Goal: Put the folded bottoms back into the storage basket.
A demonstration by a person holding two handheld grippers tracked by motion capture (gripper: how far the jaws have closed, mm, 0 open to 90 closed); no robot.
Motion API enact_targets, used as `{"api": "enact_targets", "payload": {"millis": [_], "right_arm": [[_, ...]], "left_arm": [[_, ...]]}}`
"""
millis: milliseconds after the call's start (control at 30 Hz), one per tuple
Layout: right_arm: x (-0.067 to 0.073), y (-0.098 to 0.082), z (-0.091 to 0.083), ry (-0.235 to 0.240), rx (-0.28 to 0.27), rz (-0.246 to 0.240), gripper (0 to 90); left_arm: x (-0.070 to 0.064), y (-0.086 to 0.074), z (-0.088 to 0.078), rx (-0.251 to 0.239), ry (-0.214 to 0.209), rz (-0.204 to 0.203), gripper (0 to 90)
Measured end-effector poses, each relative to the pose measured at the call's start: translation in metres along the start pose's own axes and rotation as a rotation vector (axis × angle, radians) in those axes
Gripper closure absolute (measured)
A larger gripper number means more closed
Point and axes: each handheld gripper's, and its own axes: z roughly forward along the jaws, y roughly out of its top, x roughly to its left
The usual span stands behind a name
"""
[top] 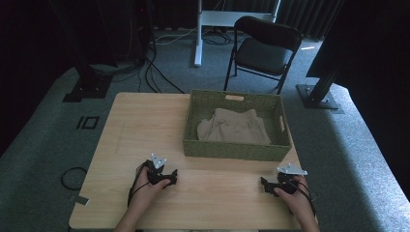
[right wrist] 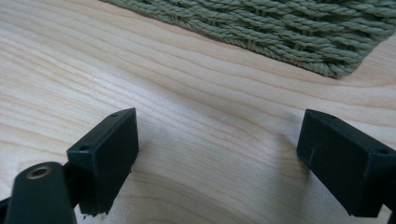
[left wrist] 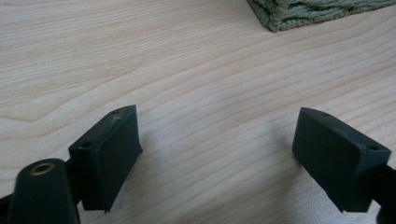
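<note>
A green woven basket (top: pixel 237 147), rectangular with low walls and a cut-out handle slot in its far and right sides, sits on the far right part of a light wooden counter (top: pixel 145 125). Inside it lies a crumpled beige cloth (top: pixel 234 126), bunched loosely across the basket floor.

Both hand-held grippers rest low on the counter on the near side of the basket, apart from it. The left hand-held gripper (top: pixel 170 177) sits near the basket's near left corner, held by the person's left hand (top: pixel 145 186). In the left gripper view its two black jaws stand spread wide with only bare wood grain between them, and a corner of the basket (left wrist: pixel 299 11) shows at the top edge. The right hand-held gripper (top: pixel 265 183) lies near the basket's near right corner, held by the right hand (top: pixel 297 195). In the right gripper view its jaws are likewise spread wide over bare wood, and the basket's woven wall (right wrist: pixel 280 28) runs across the top.

Each hand-held gripper carries a grey three-cornered plate on top. The counter stands on grey carpet (top: pixel 43 140). Beyond it are a black folding chair (top: pixel 263 50), a white stand (top: pixel 199 38), loose cables on the floor and dark curtains.
</note>
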Motion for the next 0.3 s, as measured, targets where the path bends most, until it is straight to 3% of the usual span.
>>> {"api": "enact_targets", "payload": {"millis": [300], "right_arm": [[0.0011, 0.0007, 0.0009, -0.009, -0.001, 0.009, 12.1]], "left_arm": [[0.0005, 0.0006, 0.0013, 0.014, 0.019, -0.020, 8.8]]}}
